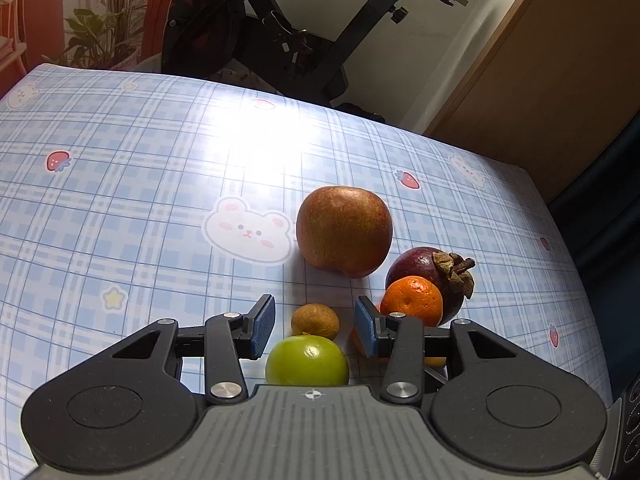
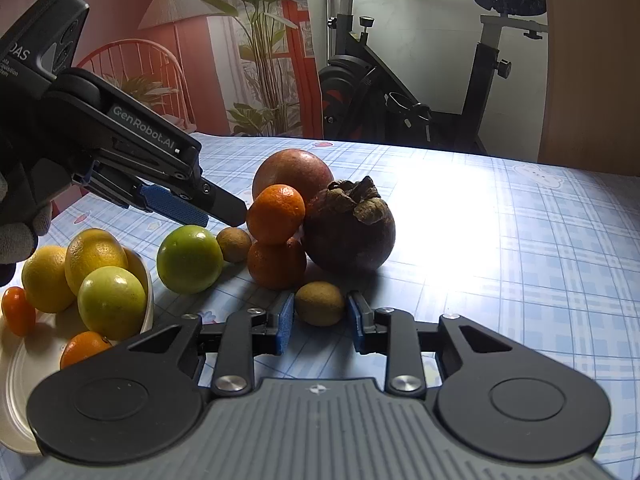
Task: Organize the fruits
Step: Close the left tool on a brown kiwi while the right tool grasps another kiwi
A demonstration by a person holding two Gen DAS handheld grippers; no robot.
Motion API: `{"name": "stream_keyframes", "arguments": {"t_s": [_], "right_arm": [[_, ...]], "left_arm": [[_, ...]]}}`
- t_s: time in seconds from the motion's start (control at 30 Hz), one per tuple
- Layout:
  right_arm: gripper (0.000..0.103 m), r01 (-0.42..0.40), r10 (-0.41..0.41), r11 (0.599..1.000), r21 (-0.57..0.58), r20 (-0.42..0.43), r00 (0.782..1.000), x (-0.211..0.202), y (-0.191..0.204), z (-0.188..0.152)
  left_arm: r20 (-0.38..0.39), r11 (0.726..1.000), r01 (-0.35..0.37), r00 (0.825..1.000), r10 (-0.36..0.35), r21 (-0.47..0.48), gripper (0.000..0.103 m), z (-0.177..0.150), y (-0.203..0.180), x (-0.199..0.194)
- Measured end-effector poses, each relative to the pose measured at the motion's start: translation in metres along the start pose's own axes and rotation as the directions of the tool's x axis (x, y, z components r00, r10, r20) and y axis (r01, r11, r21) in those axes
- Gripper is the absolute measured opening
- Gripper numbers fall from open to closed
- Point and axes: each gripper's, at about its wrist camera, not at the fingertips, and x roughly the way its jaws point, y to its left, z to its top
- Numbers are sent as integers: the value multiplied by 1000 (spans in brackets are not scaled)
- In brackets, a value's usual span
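Observation:
My right gripper (image 2: pixel 321 300) is shut on a small brown fruit (image 2: pixel 320 312) that rests on the checked tablecloth. Just behind it lie two tangerines, one (image 2: pixel 276 214) on top of the other (image 2: pixel 276 264), a dark mangosteen (image 2: pixel 348 236) and a red apple (image 2: pixel 292 172). My left gripper (image 1: pixel 316 312) is open and hangs over a green fruit (image 1: pixel 306 362) and a second small brown fruit (image 1: pixel 315 320), its pads clear of both. The right wrist view shows the left gripper (image 2: pixel 212 216) slanting down from the left above the green fruit (image 2: pixel 189 259).
A white plate (image 2: pixel 16 380) at the near left holds lemons (image 2: pixel 44 280), a yellow-green fruit (image 2: pixel 112 304), a small tomato (image 2: pixel 18 312) and a tangerine (image 2: pixel 84 348). An exercise bike (image 2: pixel 400 92) stands beyond the table's far edge, a wooden cabinet (image 1: pixel 540 80) to the right.

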Motion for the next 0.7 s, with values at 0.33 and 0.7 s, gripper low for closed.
{"name": "stream_keyframes", "arguments": {"t_s": [0.33,0.7], "right_arm": [[31,-1,1,1000,9,2,1000,-1,-2,-1],[31,-7,6,1000,23,8,1000,-3,-3,-3]], "left_arm": [[-31,999,-4,1000,3,-33,38,0,6,14],[5,1000,21,1000,-21,4,30,-2,-2,8]]}}
